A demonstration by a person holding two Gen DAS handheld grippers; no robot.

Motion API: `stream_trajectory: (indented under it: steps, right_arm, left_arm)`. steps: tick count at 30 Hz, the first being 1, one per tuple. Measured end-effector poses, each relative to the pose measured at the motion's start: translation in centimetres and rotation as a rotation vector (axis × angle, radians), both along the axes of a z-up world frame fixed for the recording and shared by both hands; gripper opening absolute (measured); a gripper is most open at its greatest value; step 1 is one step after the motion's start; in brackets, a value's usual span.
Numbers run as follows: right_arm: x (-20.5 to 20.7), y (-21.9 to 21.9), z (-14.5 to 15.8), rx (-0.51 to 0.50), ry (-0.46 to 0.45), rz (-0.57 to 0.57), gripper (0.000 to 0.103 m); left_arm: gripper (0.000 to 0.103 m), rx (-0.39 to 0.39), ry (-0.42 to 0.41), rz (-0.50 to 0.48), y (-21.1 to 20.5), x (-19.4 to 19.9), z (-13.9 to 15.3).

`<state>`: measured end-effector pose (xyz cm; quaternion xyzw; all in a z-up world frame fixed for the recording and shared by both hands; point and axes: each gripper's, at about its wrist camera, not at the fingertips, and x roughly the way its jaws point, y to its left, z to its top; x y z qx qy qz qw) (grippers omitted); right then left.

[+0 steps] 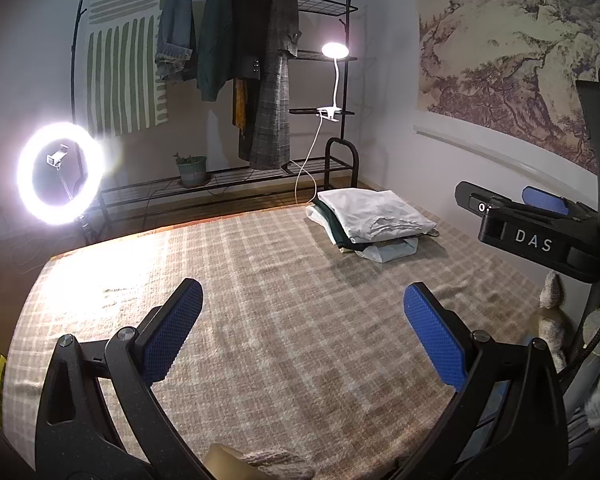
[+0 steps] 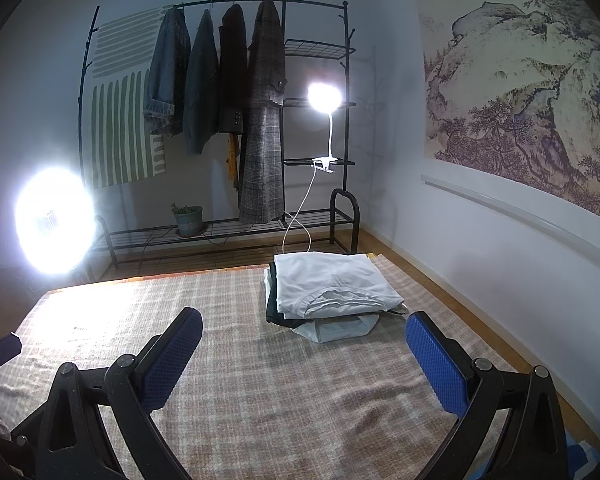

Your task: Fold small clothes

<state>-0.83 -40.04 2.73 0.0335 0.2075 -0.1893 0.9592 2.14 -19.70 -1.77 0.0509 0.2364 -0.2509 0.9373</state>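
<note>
A stack of folded clothes [image 1: 374,222] [image 2: 332,290] lies at the far right of the checked blanket [image 1: 260,280] [image 2: 260,380], a white garment on top, a dark one and a pale one beneath. My left gripper [image 1: 302,300] hovers open over the bare middle of the blanket, nothing between its blue pads. My right gripper [image 2: 304,328] is open too, just short of the stack, holding nothing. In the left wrist view the right gripper's black body marked DAS [image 1: 540,232] shows at the right edge.
A black clothes rack [image 2: 228,120] with hanging jackets stands against the far wall, with a potted plant [image 2: 188,220] on its lower shelf. A ring light [image 1: 60,174] glares at the left and a clip lamp [image 2: 326,98] on the rack. A knitted item [image 1: 554,312] lies at the right.
</note>
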Motion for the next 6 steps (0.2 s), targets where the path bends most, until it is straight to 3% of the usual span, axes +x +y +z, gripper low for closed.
stream_trajectory:
  steps: [6]
  right_arm:
    - [0.01,-0.01,-0.13,-0.003,0.007,0.005,0.103]
  left_arm:
    - [0.102,-0.002,-0.003,-0.012,0.15,-0.33,-0.40]
